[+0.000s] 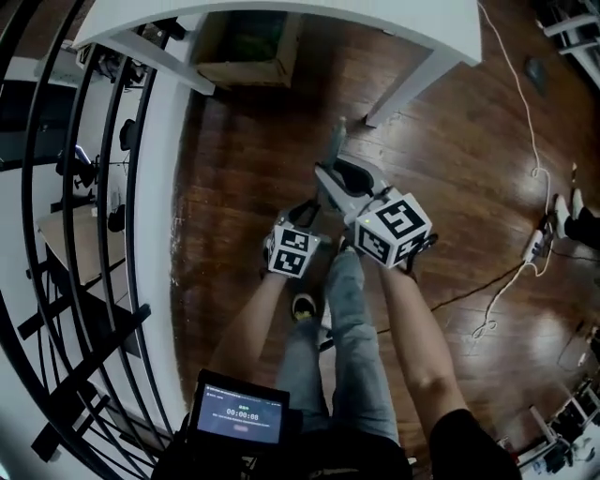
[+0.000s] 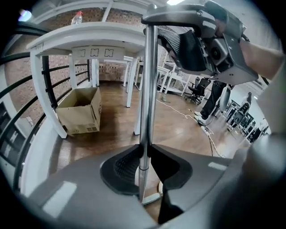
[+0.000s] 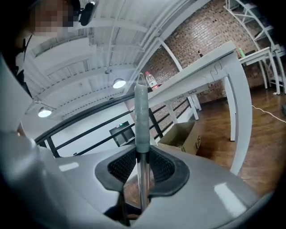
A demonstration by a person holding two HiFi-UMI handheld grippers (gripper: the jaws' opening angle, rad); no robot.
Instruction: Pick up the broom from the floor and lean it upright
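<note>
The broom stands nearly upright, and both grippers hold its handle. In the left gripper view its silver pole (image 2: pixel 147 89) runs up from between the dark pads, and my left gripper (image 2: pixel 143 167) is shut on it. Higher on the same pole sits the right gripper (image 2: pixel 210 44). In the right gripper view the pale green grip sleeve (image 3: pixel 141 116) rises from the jaws, and my right gripper (image 3: pixel 143 170) is shut on the handle just below it. From the head view I see the left gripper (image 1: pixel 305 216), the right gripper (image 1: pixel 339 180) and the handle's end (image 1: pixel 336 141). The broom head is hidden.
A white table (image 1: pixel 412 28) stands ahead with a cardboard box (image 1: pixel 246 47) under it. A black railing (image 1: pixel 75 234) runs along the left. A white cable and power strip (image 1: pixel 536 246) lie on the wooden floor at right. The person's legs are below the grippers.
</note>
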